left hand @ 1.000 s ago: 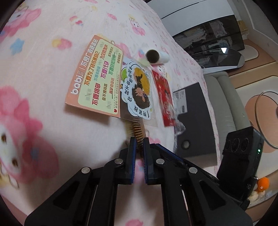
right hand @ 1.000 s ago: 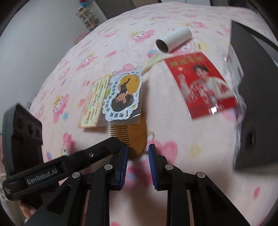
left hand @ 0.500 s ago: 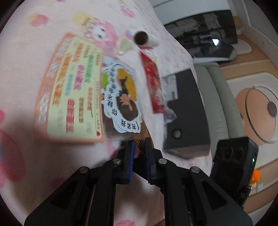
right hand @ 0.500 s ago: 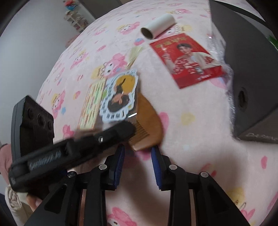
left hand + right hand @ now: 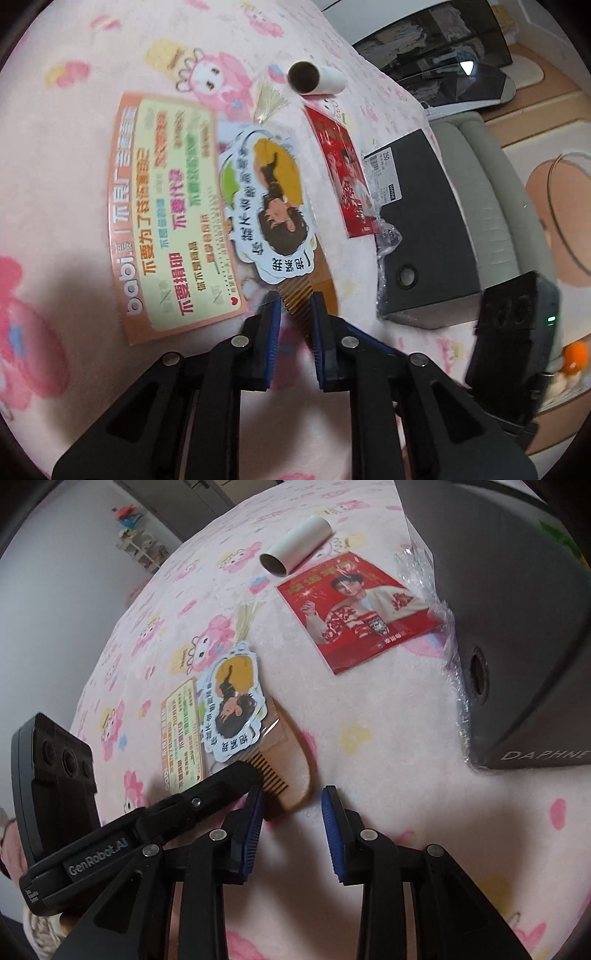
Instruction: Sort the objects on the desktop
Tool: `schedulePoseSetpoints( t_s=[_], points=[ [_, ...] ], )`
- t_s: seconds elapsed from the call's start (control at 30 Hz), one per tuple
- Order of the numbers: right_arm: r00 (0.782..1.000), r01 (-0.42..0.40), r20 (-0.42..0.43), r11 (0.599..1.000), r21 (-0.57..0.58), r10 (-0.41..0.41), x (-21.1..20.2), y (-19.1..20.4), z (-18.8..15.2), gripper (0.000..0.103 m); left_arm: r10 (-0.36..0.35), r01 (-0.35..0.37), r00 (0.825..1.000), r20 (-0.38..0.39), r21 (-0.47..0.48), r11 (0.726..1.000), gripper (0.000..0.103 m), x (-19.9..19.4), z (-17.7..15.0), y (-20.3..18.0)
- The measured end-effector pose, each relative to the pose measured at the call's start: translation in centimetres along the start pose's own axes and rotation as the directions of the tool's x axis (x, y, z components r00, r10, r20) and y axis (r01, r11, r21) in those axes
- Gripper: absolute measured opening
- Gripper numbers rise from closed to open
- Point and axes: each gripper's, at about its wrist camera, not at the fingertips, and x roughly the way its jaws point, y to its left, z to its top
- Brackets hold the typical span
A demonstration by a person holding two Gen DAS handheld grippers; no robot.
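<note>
Pink cartoon-print blanket (image 5: pixel 369 709) carries everything unsorted. We hold our left tongs (image 5: pixel 293 306) parted around the wooden comb (image 5: pixel 291 771) lying mid-blanket under the cartoon card (image 5: pixel 231 705); right tongs (image 5: pixel 291 805) gape empty.

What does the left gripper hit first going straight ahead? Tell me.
Most likely the comb: its teeth sit just ahead of the left gripper, between the open jaws. Beyond it lies the sticker. Height above the comb is unclear.
</note>
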Motion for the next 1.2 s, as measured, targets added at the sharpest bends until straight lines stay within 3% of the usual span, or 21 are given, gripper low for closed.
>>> schedulePoseSetpoints(
  t_s=[0.2,0.33,0.47,0.57,1.03,1.2],
  points=[
    [1.000,0.003,0.017,1.000,-0.002,-0.003,0.0,-0.3,0.1,0.029,-0.083,0.081,0.996,-0.035,-0.041,0.996,0.013,0.4,-0.1,0.3],
    [0.999,0.013,0.031,1.000,-0.015,-0.012,-0.1,-0.4,0.2,0.029,0.076,-0.077,0.997,0.022,0.027,0.997,0.016,-0.1,0.5,-0.8],
    [0.998,0.053,0.035,0.997,-0.059,-0.051,0.2,0.1,0.1,0.029,0.244,-0.253,0.965,0.098,0.091,0.963,0.019,-0.6,1.2,-2.0],
    [0.997,0.077,0.034,0.993,-0.089,-0.074,0.5,0.3,0.1,0.030,0.298,-0.309,0.948,0.109,0.102,0.946,0.020,-0.1,2.5,-2.0],
    [0.999,0.033,0.015,0.998,-0.061,-0.032,-0.1,-0.3,0.2,0.030,0.201,-0.211,0.975,0.090,0.118,0.970,0.019,0.1,4.8,-0.6],
    [0.998,0.052,0.032,0.998,-0.041,-0.051,-1.2,-1.3,0.0,0.032,0.193,-0.197,0.980,0.048,0.123,0.973,0.019,-0.2,2.6,-1.4]
  ],
)
